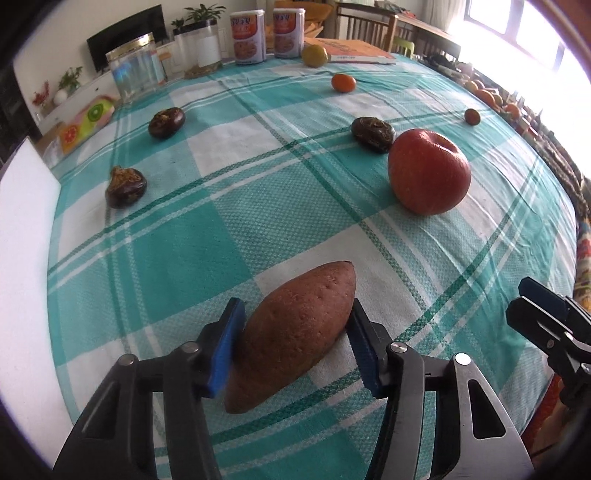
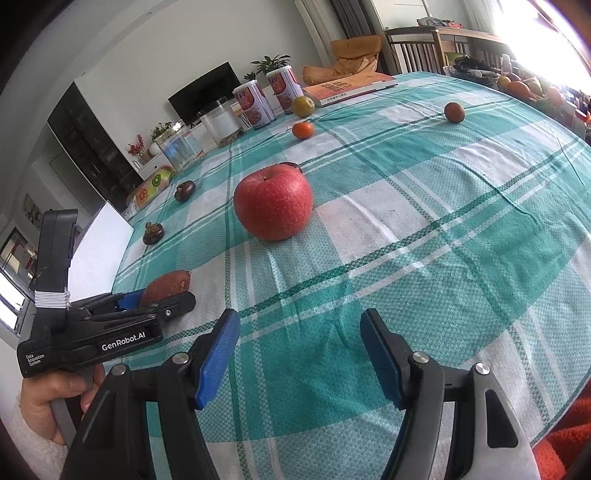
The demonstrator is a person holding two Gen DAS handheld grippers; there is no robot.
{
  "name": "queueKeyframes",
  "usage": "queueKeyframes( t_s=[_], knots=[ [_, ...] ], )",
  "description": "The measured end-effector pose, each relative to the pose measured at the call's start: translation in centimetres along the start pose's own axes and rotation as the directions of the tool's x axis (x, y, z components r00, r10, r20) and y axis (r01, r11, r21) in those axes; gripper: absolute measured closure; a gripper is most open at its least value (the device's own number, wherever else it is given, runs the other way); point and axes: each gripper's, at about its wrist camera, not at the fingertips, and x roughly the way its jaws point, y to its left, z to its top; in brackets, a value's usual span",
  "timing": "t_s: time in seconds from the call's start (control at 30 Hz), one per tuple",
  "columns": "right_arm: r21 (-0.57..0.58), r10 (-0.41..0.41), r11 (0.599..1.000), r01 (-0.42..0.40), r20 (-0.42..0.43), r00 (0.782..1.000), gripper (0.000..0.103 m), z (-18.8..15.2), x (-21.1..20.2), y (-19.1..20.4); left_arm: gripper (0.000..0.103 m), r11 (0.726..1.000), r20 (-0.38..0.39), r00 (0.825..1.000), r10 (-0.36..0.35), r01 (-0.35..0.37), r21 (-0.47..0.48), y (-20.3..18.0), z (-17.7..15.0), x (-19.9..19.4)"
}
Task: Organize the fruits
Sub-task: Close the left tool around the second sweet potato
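Left wrist view: left gripper (image 1: 295, 343) clamped on sweet potato (image 1: 291, 332) lying on checked tablecloth (image 1: 207, 221), apple (image 1: 429, 171) beyond, bare cloth between. Right gripper (image 2: 299, 354) parted, nothing gripped, near table edge. "GenRobot.AI" readable on left gripper's body.

Home: television (image 2: 205, 92), dining chairs (image 1: 369, 26)

I see a teal-and-white checked tablecloth (image 1: 229, 221) with dark green lines; a red apple (image 1: 428, 171); a reddish-brown sweet potato (image 1: 295, 332); a small orange tangerine (image 1: 343, 82); blue pads (image 2: 218, 360) on black gripper fingers.
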Motion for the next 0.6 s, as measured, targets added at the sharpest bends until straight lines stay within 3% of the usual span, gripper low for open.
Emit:
queueKeyframes(
  t_s=[0.13,0.23,0.27,0.37,0.47,0.6],
  knots=[
    [0.028,0.026,0.999,-0.026,0.011,1.0,0.035,0.1,-0.3,-0.5,0.053,0.999,0.017,1.0,-0.004,0.005,-0.049,0.6,-1.1,-0.6],
    [0.128,0.145,0.979,-0.157,0.095,0.985,0.035,1.2,-2.2,-2.7,0.054,0.998,0.022,1.0,-0.009,0.011,-0.062,0.6,-1.9,-1.1],
    [0.154,0.149,0.974,-0.166,0.115,0.982,0.035,2.1,-2.5,-3.8,0.054,0.998,0.024,1.0,-0.009,0.011,-0.061,0.6,-2.2,-1.2],
    [0.128,0.009,0.991,-0.024,0.117,0.993,0.034,7.1,-1.8,-7.2,0.055,0.999,0.034,0.999,0.003,-0.001,-0.054,0.4,-2.7,-1.4],
    [0.092,-0.173,0.982,0.165,0.093,0.98,0.034,13.1,0.9,-12.2,0.055,0.998,0.039,0.999,0.014,-0.012,-0.057,0.3,-2.7,-1.4],
    [0.053,-0.261,0.965,0.258,0.059,0.964,0.035,19.4,4.9,-17.1,0.054,0.998,0.039,0.999,0.006,-0.003,-0.065,0.4,-2.4,-1.3]
  ],
)
